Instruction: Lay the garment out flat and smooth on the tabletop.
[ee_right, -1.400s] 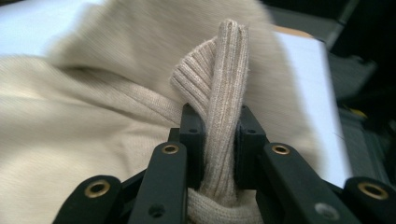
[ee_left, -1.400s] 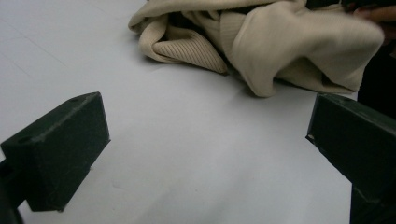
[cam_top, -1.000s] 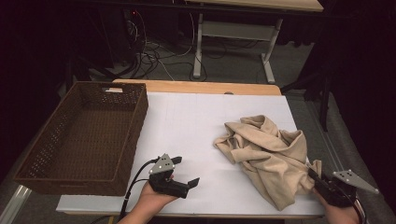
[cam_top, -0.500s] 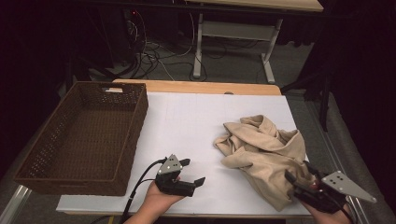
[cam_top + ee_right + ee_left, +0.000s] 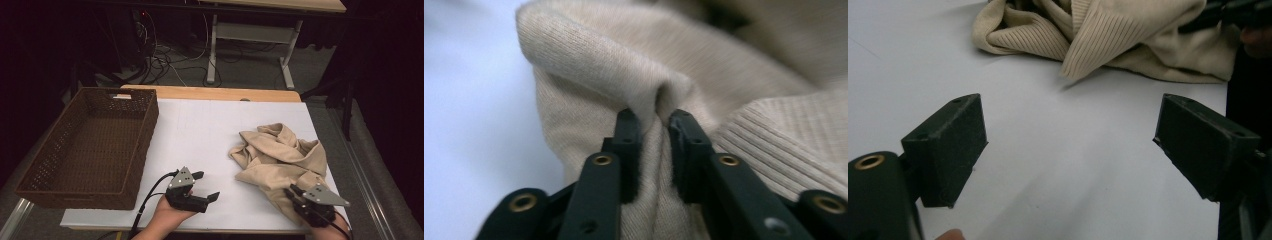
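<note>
Sweater lies crumpled at my table's four o'clock; my right hand-held gripper has just been closing, pinching a fold to lift, while my left hand-held gripper waits gaping at six.

Your left tongs and right tongs are black, brass-screwed, each topped by a grey three-cornered plate, trailing black cables.

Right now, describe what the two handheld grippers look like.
The left gripper and the right gripper are black, each topped by a grey three-cornered plate and trailing a black cable. The jaws carry blocky black pads and brass-coloured rivets. Both forearms are bare.
</note>
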### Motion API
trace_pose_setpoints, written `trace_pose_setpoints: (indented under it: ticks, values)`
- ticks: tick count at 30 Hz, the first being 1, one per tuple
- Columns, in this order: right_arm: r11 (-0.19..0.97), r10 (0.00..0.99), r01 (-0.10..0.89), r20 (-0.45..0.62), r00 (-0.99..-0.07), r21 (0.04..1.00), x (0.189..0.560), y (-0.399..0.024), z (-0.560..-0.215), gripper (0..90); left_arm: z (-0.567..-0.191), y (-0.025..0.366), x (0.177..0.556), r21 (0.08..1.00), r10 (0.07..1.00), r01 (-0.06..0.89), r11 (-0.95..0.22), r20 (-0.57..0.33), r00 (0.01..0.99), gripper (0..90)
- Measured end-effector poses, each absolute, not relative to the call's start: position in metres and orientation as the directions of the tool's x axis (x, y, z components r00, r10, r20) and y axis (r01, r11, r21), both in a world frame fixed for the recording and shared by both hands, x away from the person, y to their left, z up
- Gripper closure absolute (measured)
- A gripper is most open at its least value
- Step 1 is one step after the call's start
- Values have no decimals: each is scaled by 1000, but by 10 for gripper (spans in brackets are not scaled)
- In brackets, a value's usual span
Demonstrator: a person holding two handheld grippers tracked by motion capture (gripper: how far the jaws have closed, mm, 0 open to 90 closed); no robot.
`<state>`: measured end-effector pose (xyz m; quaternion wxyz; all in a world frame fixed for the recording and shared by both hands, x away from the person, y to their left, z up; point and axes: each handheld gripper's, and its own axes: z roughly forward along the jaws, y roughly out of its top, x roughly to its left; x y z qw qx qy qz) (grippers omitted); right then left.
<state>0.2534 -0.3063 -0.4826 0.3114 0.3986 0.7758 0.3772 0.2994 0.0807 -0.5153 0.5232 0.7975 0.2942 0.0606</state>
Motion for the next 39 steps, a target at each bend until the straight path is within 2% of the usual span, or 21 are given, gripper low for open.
trace_pose_setpoints:
  ticks: [6, 9, 13, 19, 24, 25, 26, 28, 30, 31, 33, 37, 39]
  values:
    - [229, 952, 350, -135, -274, 908, 247, -371, -464, 787, -513, 68, 303, 867, 530, 407, -288, -210, 822, 116]
    - [152, 974, 373, -74, -215, 915, 248, -396, -470, 786, -512, 53, 309, 862, 521, 395, -319, -189, 833, 116]
    - [121, 975, 394, -34, -221, 911, 252, -404, -479, 785, -514, 20, 330, 852, 515, 395, -343, -181, 838, 115]
    - [151, 965, 395, -49, -256, 906, 254, -396, -482, 784, -510, -35, 343, 849, 462, 363, -384, -164, 872, 117]
    - [157, 961, 404, -44, -273, 901, 256, -392, -485, 782, -512, -80, 359, 804, 477, 375, -461, -132, 869, 121]
    - [157, 960, 402, -45, -276, 902, 255, -392, -485, 781, -513, -84, 361, 795, 481, 374, -477, -121, 869, 144]
    - [158, 960, 402, -45, -278, 902, 255, -391, -484, 780, -514, -86, 363, 790, 480, 374, -487, -116, 869, 250]
    - [161, 958, 399, -45, -284, 903, 254, -390, -484, 776, -515, -84, 364, 783, 463, 381, -492, -135, 876, 523]
    - [159, 956, 395, -41, -292, 905, 255, -389, -484, 769, -514, -82, 359, 787, 443, 342, -513, -99, 891, 698]
    - [158, 954, 393, -38, -296, 906, 255, -389, -484, 762, -514, -79, 356, 795, 439, 324, -513, -82, 895, 722]
    - [146, 951, 388, -22, -307, 910, 254, -388, -483, 718, -515, -68, 352, 809, 447, 339, -480, -107, 888, 735]
    - [109, 934, 373, 33, -355, 922, 253, -383, -481, 509, -515, -41, 337, 830, 457, 324, -454, -95, 884, 743]
    - [93, 921, 362, 59, -386, 927, 252, -378, -479, 439, -515, -25, 330, 836, 468, 333, -436, -106, 877, 743]
